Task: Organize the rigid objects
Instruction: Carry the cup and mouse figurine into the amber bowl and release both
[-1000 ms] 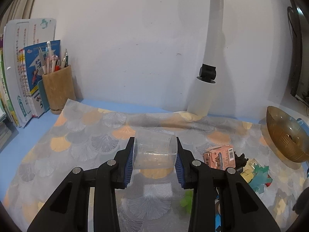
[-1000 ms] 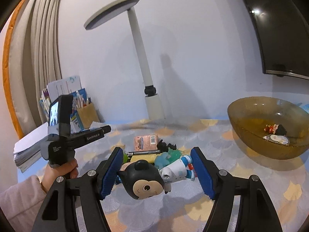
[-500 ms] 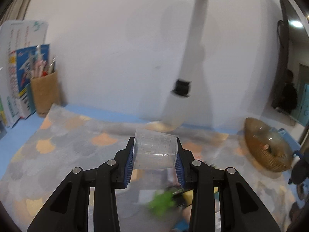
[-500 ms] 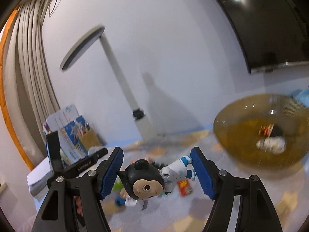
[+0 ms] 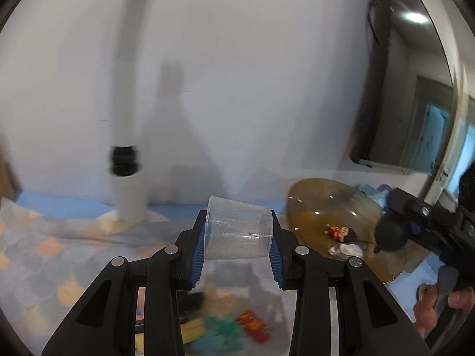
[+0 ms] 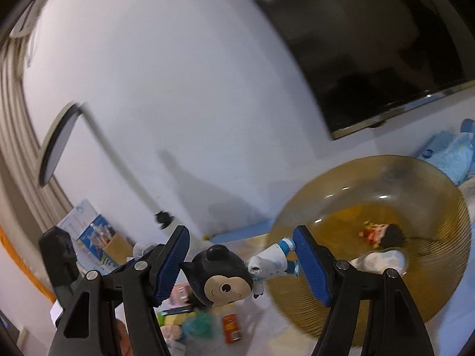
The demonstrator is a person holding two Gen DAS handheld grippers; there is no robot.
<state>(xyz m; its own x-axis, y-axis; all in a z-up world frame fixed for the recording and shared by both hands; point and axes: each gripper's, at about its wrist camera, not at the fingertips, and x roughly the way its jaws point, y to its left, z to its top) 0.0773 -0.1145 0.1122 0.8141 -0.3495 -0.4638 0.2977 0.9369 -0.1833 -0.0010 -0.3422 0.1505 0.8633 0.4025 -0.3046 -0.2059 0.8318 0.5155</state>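
My left gripper [image 5: 237, 244] is shut on a clear plastic measuring cup [image 5: 239, 233] that lies on its side, held in the air left of the amber glass bowl [image 5: 314, 201]. My right gripper [image 6: 242, 262] is shut on a black-headed mouse figure [image 6: 221, 280] in white and blue clothes, held above the table at the left rim of the amber bowl [image 6: 439, 207]. The bowl holds a small red doll [image 6: 381, 233] and a white piece [image 6: 383, 259]. The right gripper shows at the right edge of the left wrist view [image 5: 389, 234].
A white desk lamp [image 5: 127, 160] stands at the back wall. Small toys and a red box [image 6: 231, 327] lie in a pile on the patterned mat [image 5: 53, 255] below both grippers. Books and a pen holder [image 6: 98, 238] stand at the far left. A dark screen [image 6: 371, 44] hangs above the bowl.
Both grippers have lifted and swung right toward the amber bowl with their objects held. The toy pile has dropped to the bottom of both views.
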